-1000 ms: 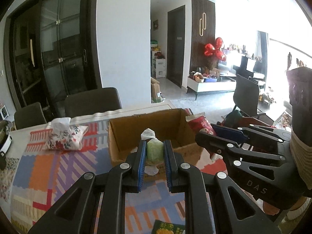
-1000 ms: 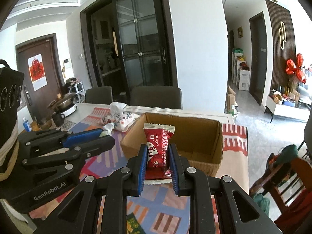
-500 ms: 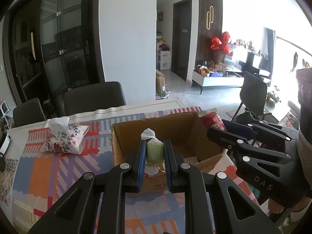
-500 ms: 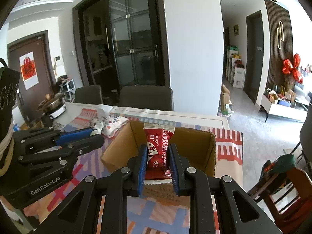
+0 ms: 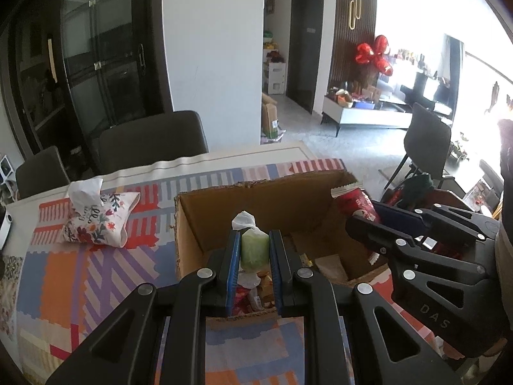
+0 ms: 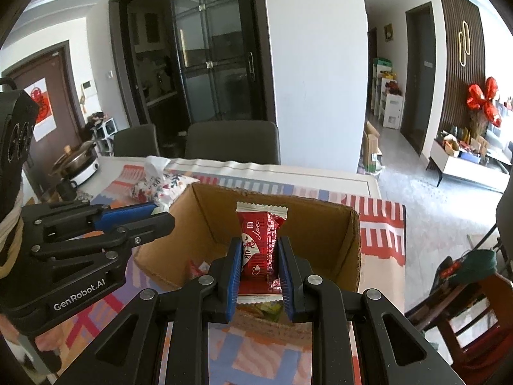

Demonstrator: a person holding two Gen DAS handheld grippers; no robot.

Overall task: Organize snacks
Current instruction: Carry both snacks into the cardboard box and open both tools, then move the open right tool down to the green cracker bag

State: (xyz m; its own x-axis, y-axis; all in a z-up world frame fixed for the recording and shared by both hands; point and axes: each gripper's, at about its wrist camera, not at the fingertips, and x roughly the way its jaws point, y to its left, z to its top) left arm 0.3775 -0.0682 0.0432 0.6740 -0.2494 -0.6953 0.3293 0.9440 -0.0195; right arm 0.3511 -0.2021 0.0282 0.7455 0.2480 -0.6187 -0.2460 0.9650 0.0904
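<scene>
An open cardboard box [image 5: 256,199] [image 6: 349,250] sits on the patterned tablecloth, with several snack packets lying in its bottom. My left gripper [image 5: 255,250] is shut on a green wrapped snack [image 5: 255,247] and holds it over the box's near left part. My right gripper [image 6: 259,256] is shut on a red snack packet [image 6: 259,243] and holds it upright over the box's near side. The right gripper also shows in the left wrist view [image 5: 378,218], with the red packet [image 5: 356,202] at the box's right wall.
A floral tissue pouch [image 5: 96,221] [image 6: 160,186] lies left of the box. Dark chairs [image 5: 150,141] stand behind the table. A cooking pot [image 6: 77,163] sits at the table's far left. A wooden chair [image 6: 465,292] stands to the right of the table.
Both grippers have moved forward with their snacks, from in front of the box to over its open top. Both stay shut on their snacks.
</scene>
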